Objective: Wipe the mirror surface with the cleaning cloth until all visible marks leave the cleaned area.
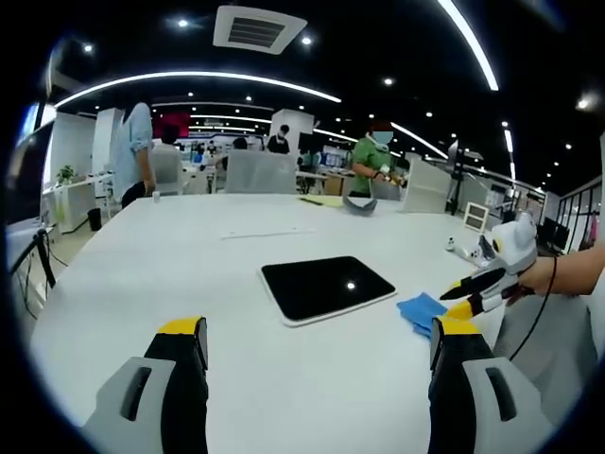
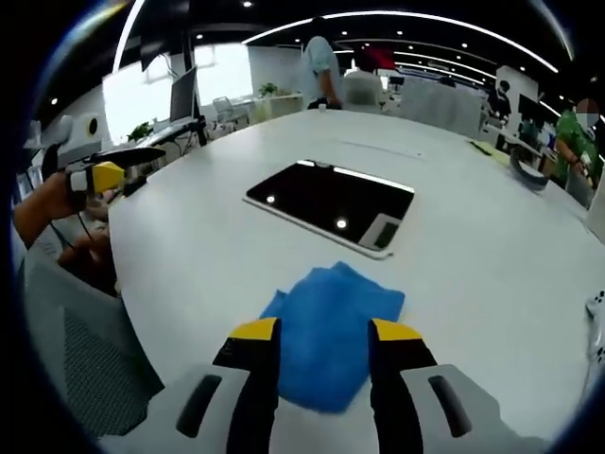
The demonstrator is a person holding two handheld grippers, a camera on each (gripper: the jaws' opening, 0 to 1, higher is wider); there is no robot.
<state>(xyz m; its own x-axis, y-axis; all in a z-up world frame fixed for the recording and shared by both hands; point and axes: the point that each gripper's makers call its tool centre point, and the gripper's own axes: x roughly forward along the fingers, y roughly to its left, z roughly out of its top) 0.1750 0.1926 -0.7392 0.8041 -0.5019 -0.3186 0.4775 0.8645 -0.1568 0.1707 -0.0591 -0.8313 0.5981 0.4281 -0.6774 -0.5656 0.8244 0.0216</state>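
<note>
While the left gripper [image 1: 317, 345] hovers over the white table [image 1: 142, 274] in the left gripper view, its yellow-tipped jaws stand wide apart with nothing between them. Ahead lies the dark mirror [image 1: 327, 287], flat on the table, with the blue cleaning cloth [image 1: 423, 310] just beside its right corner. The right gripper [image 1: 465, 289] comes in from the right, held in a hand [image 1: 546, 275], its tips near the cloth; how far it gapes cannot be told here. Seen from the right gripper view, that gripper's jaws are spread, empty, above the cloth's near end, and the mirror lies just beyond. People stand in the background.
</note>
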